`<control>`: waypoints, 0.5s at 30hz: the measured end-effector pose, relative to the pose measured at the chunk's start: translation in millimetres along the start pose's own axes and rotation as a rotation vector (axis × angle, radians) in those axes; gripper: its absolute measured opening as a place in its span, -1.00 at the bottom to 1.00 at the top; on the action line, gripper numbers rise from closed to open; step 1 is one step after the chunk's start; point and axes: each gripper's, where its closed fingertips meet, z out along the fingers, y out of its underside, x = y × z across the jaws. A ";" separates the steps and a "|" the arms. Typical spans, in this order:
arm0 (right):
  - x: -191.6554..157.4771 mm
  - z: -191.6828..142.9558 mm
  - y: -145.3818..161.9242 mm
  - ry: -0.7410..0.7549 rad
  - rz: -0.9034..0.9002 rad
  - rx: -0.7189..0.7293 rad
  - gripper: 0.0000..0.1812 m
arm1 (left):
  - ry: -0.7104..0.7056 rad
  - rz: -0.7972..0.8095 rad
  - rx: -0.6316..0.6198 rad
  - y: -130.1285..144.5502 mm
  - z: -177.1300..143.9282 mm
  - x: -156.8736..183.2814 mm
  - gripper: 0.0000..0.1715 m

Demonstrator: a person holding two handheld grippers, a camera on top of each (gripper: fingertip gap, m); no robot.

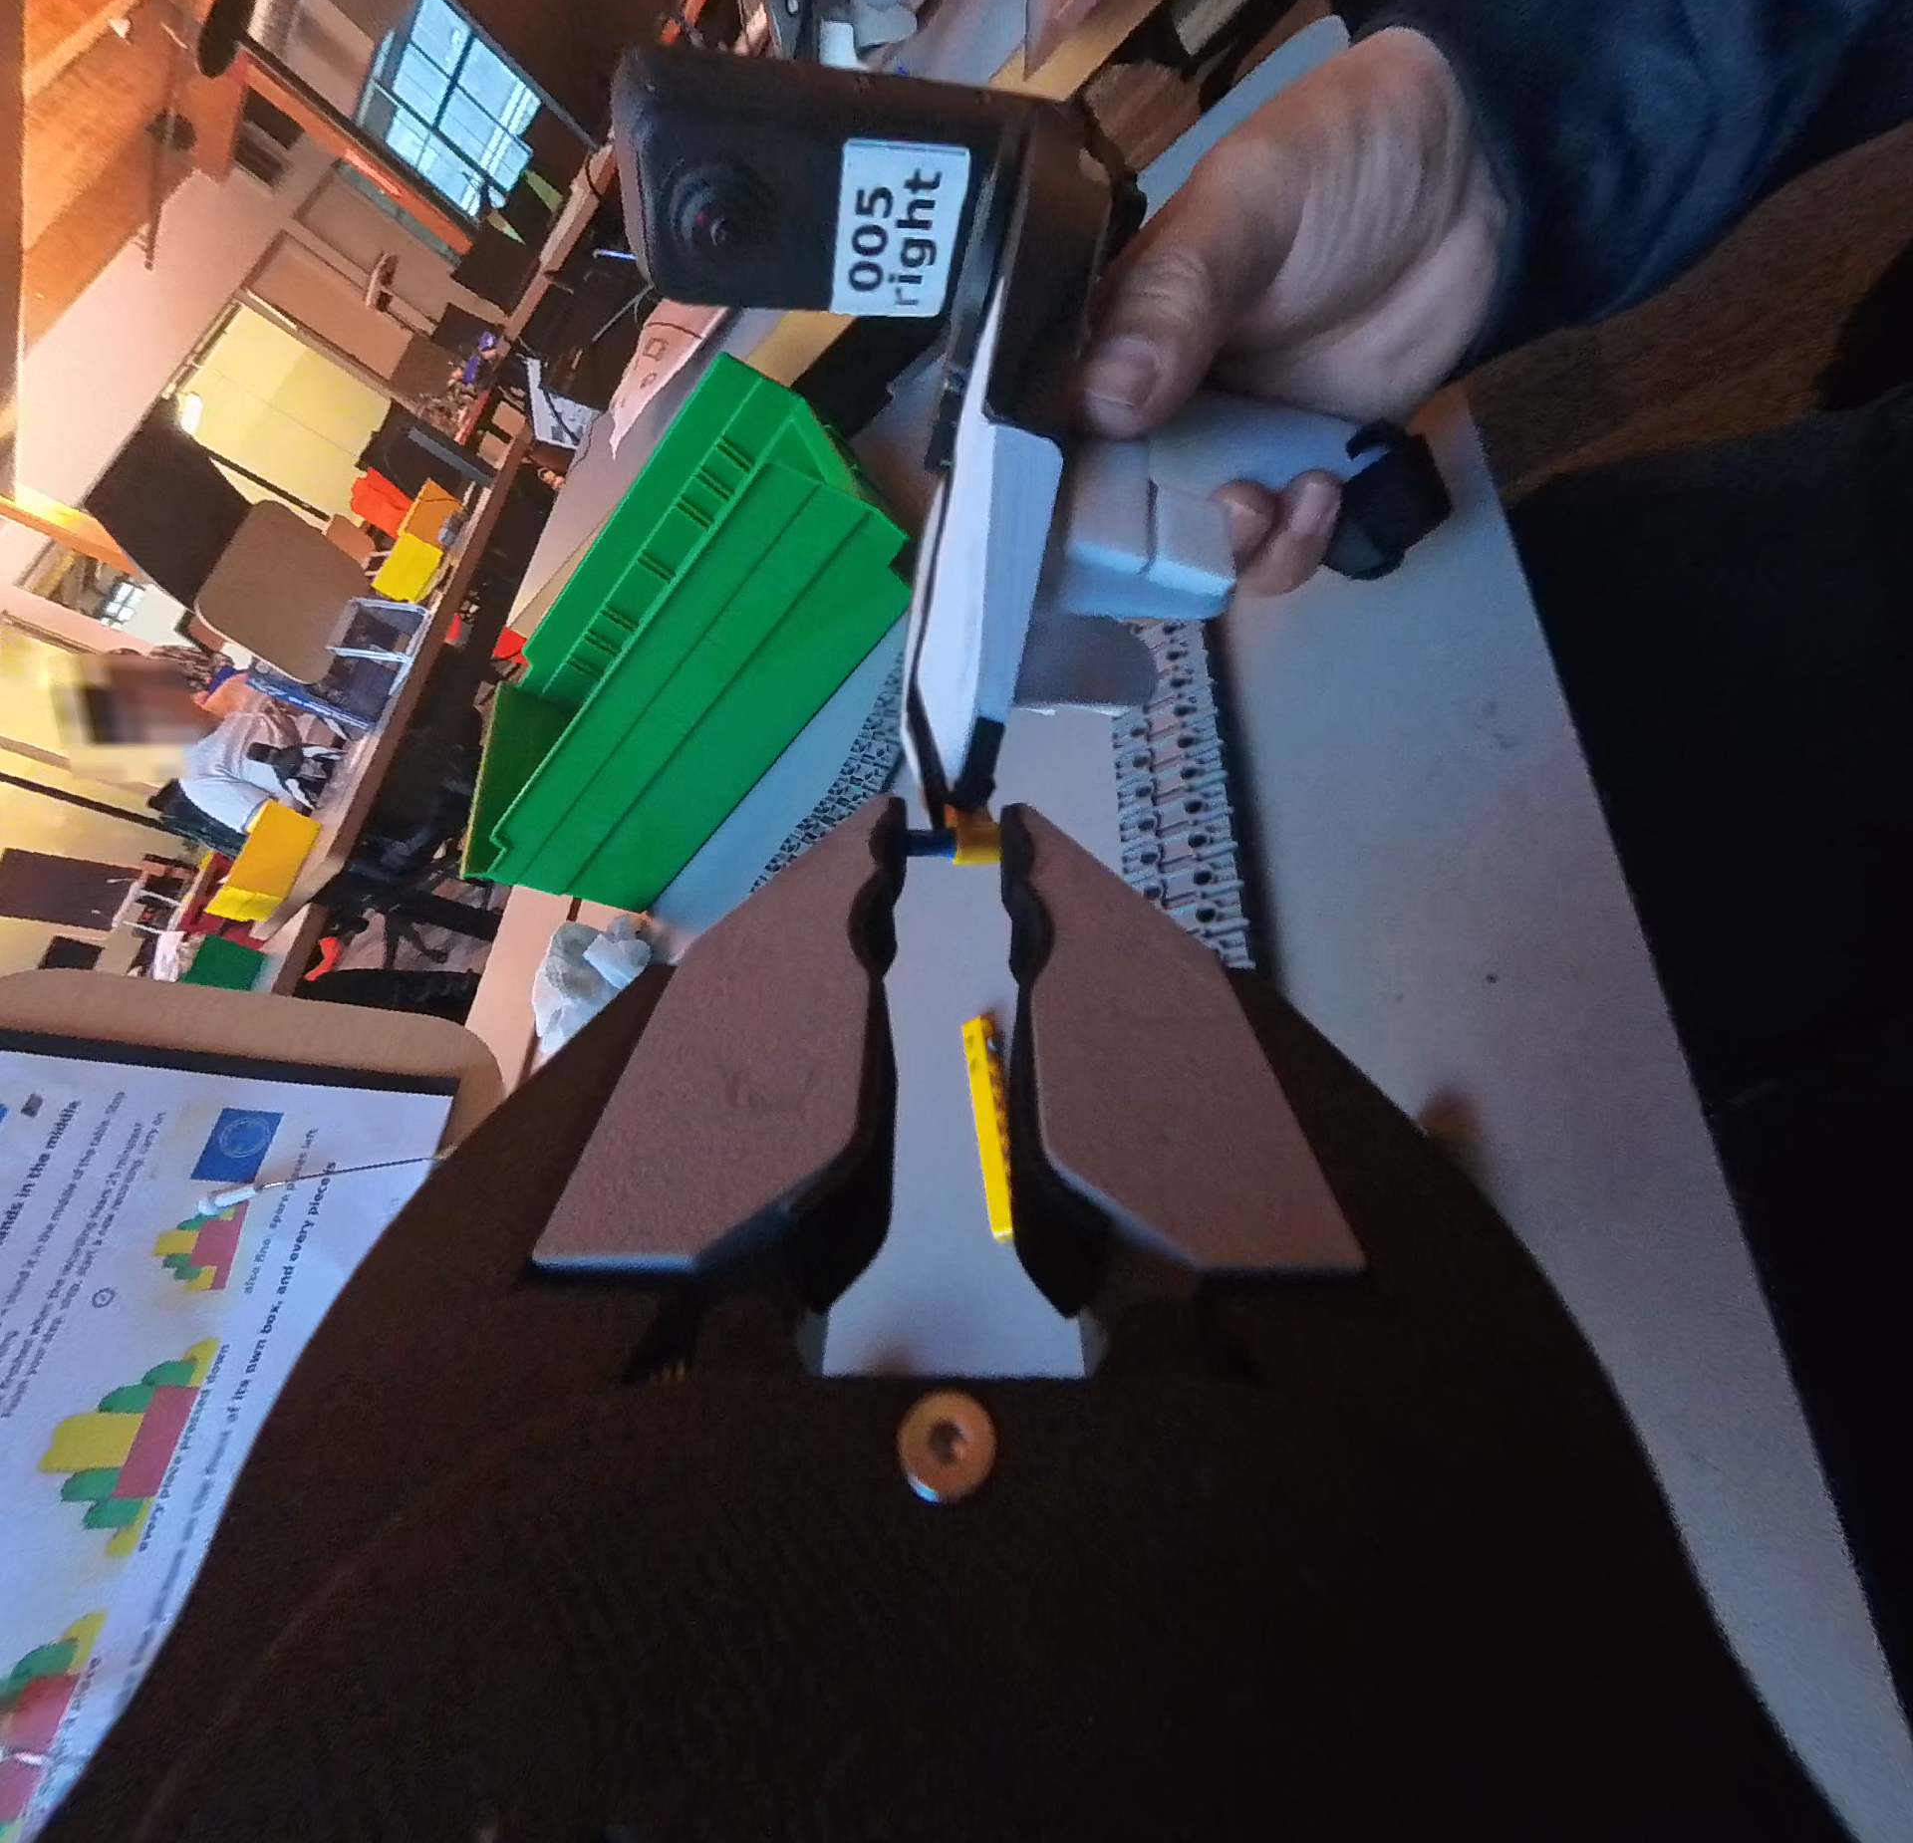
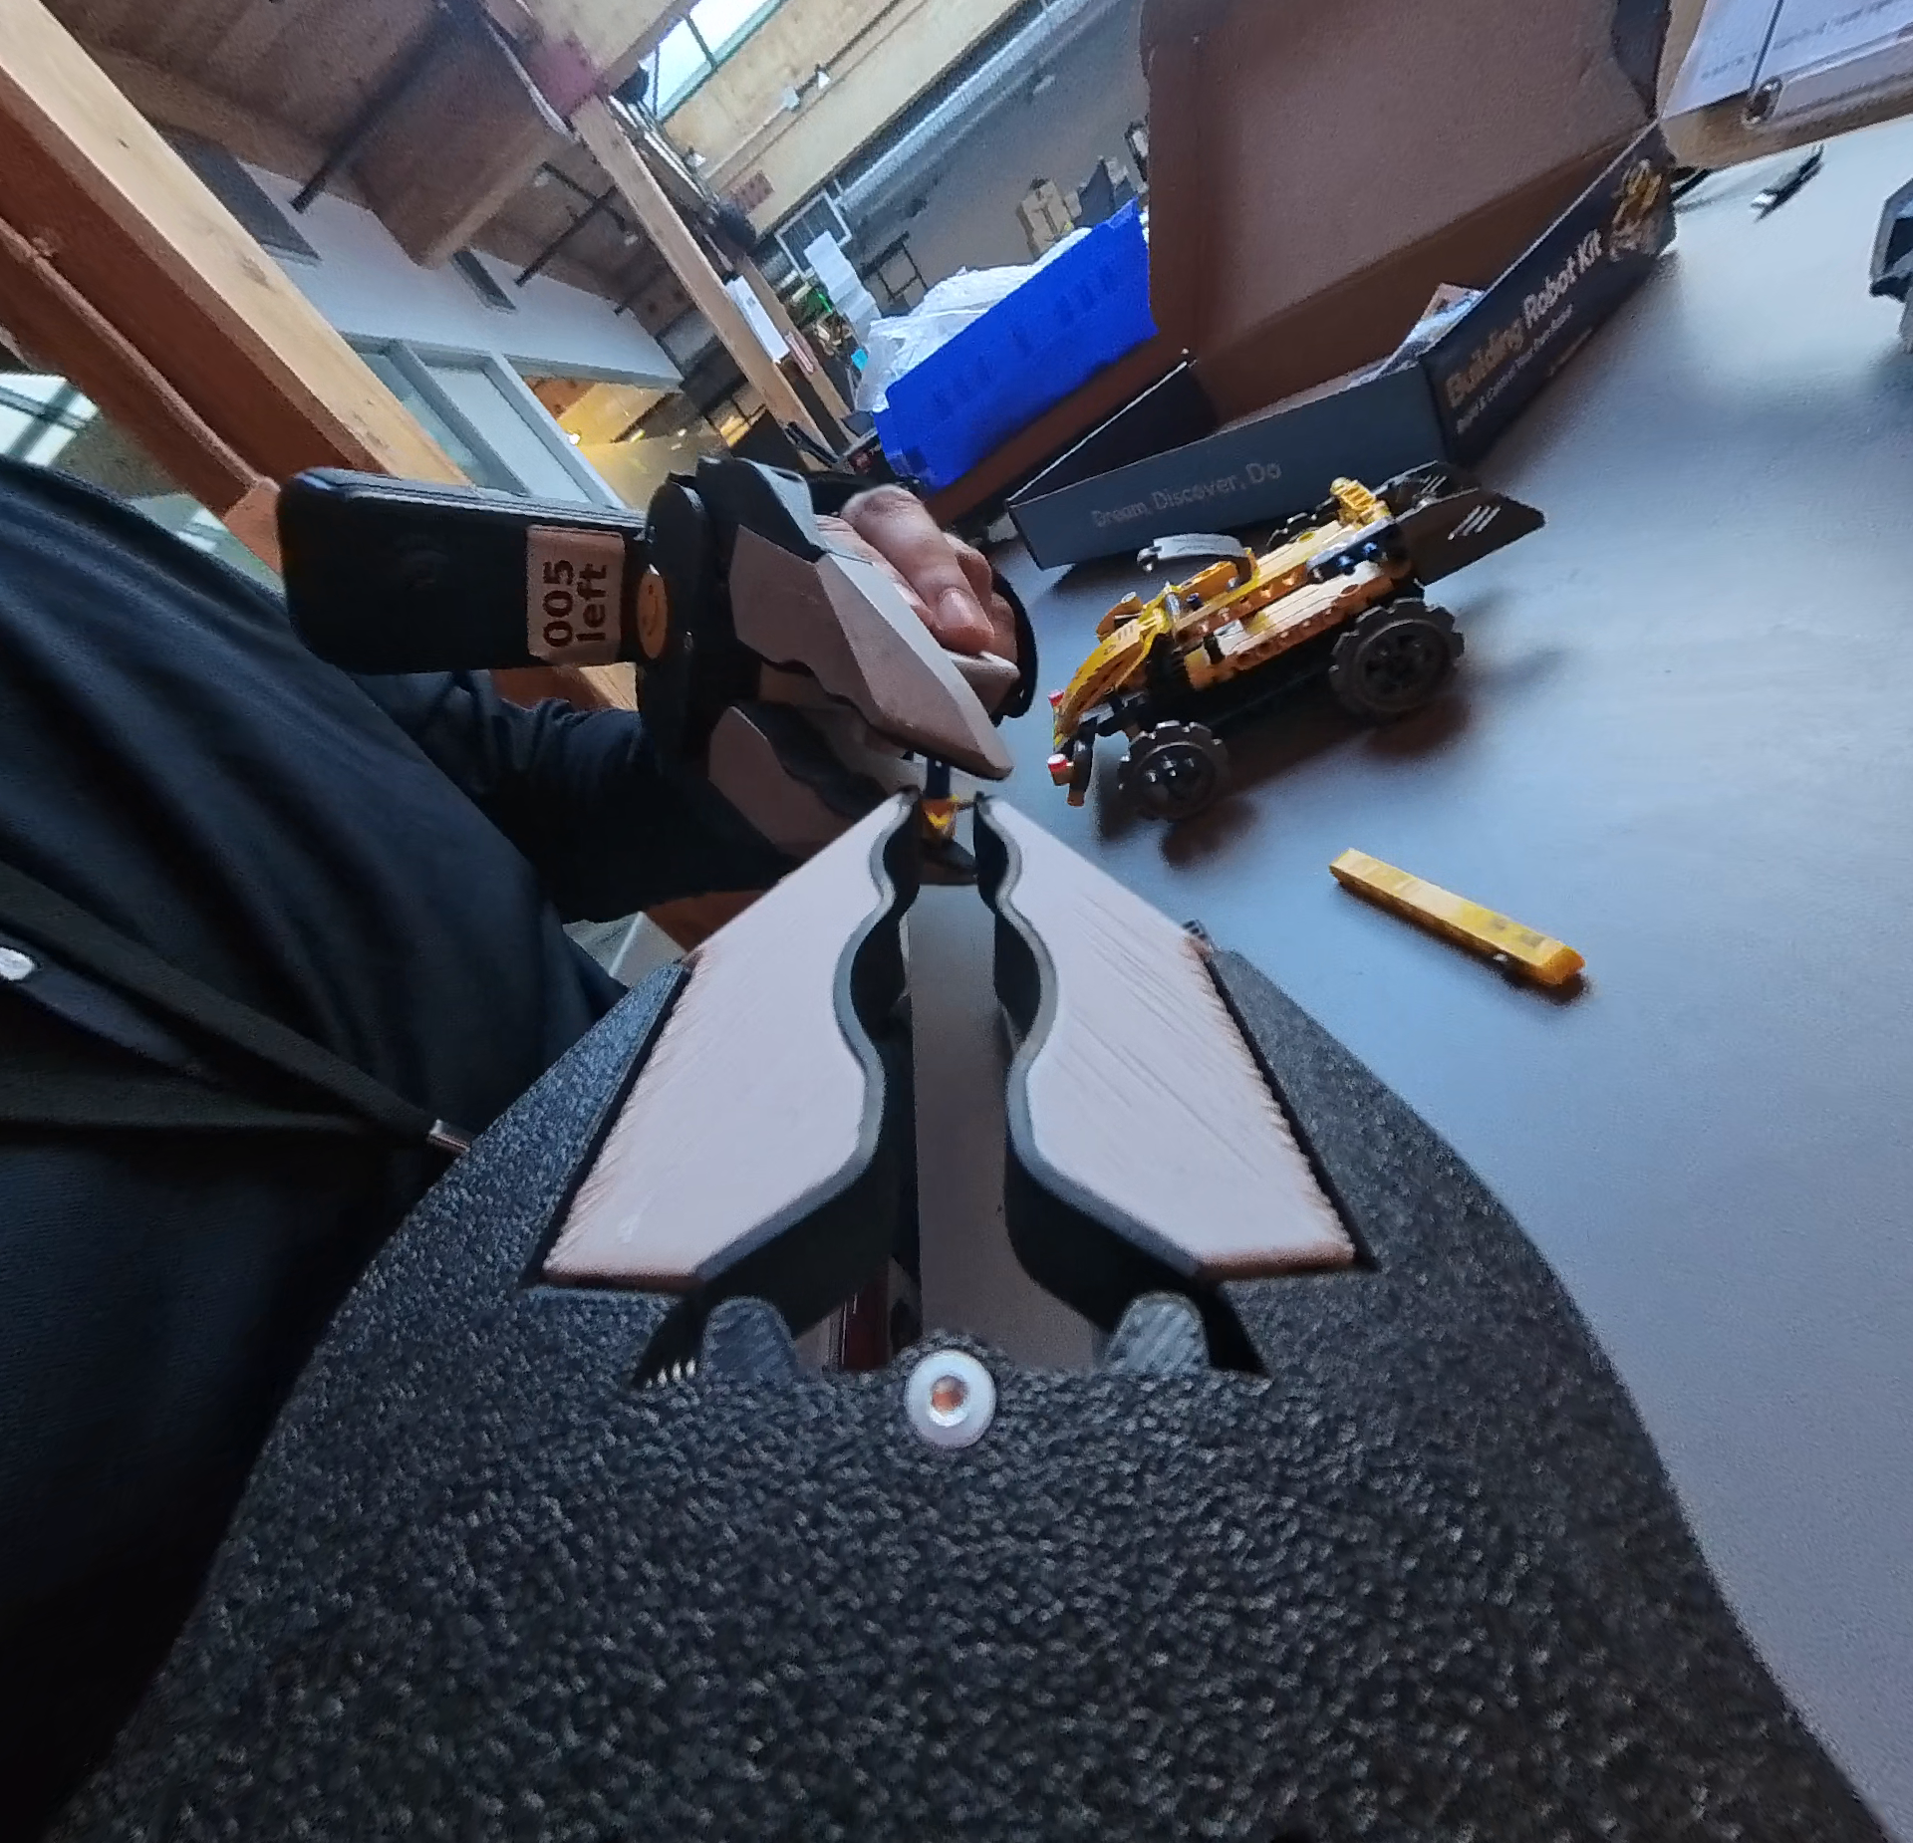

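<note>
Left gripper (image 1: 952,841) and right gripper (image 2: 944,818) meet tip-to-tip at frame center, jaws nearly closed. A hand (image 1: 1294,282) grips the right gripper's handle, upper right.

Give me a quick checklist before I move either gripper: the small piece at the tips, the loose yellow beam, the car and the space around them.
1. Small yellow and blue piece sits between the left gripper tips: ok.
2. Right gripper tips meet the same piece: ok.
3. Whether either grip is firm: cannot tell, the piece is tiny and the jaws look nearly closed.
4. Loose yellow beam lies flat on the table, apart from both grippers: ok.
5. Yellow and black car stands on its wheels beyond the tips, untouched: ok.
6. Green bin stands behind the right gripper, not touching: ok.
</note>
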 end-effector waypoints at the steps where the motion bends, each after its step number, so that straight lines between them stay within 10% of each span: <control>1: -0.3 -0.3 0.8 0.004 -0.002 0.003 -0.93 | -0.008 0.011 -0.004 0.2 -0.4 0.0 -0.81; 15: 1.5 1.5 8.2 0.128 -0.215 0.020 -0.99 | 0.033 -0.273 -0.036 16.8 -8.8 12.2 -0.68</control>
